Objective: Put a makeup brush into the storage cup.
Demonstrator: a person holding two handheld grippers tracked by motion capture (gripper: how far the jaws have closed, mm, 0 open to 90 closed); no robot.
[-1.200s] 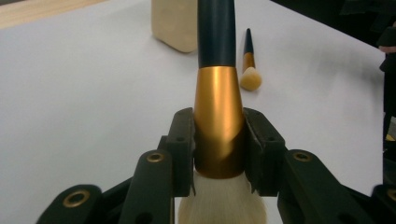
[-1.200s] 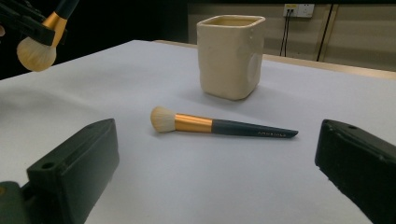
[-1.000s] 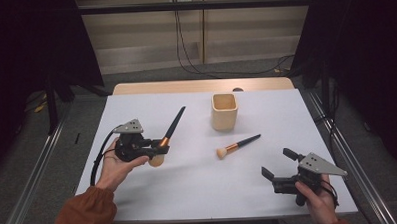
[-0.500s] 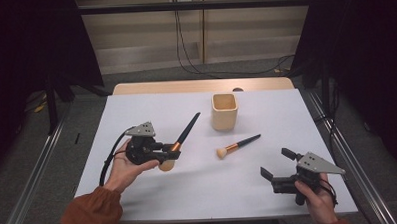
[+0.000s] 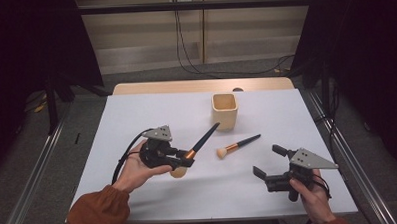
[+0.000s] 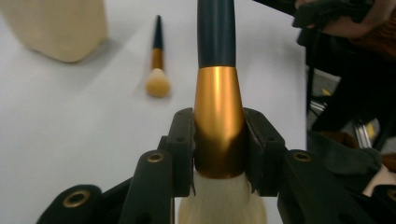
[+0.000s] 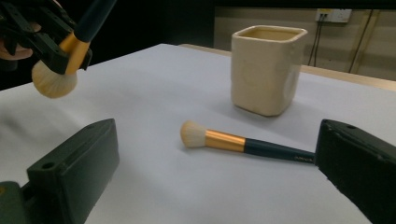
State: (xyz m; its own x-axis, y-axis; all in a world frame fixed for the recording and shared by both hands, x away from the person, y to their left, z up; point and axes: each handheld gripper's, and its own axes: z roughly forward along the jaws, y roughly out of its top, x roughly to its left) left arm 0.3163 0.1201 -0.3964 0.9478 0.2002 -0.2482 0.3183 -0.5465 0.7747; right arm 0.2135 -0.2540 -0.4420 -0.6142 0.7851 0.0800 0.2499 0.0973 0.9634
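At lower left of the high view we see the left gripper [image 5: 185, 160] clenched on the gold ferrule of a large brush [image 6: 219, 112], handle pointing up-right toward the cream cup [image 5: 224, 111] at upper centre. A smaller brush [image 5: 237, 144] lies on the white table [image 5: 297, 118] at centre. At lower right, the right gripper [image 5: 268, 162] stands released, holding nothing.

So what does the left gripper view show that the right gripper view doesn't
Left gripper view: the black jaws pressed against the gold collar of the big brush, just above its bristles, seen close up.

Right gripper view: the right gripper with jaws wide apart and nothing between them, the left gripper holding the big brush off the table, and the cup's open top.

Both: the small brush lying on the white table and the cream cup.
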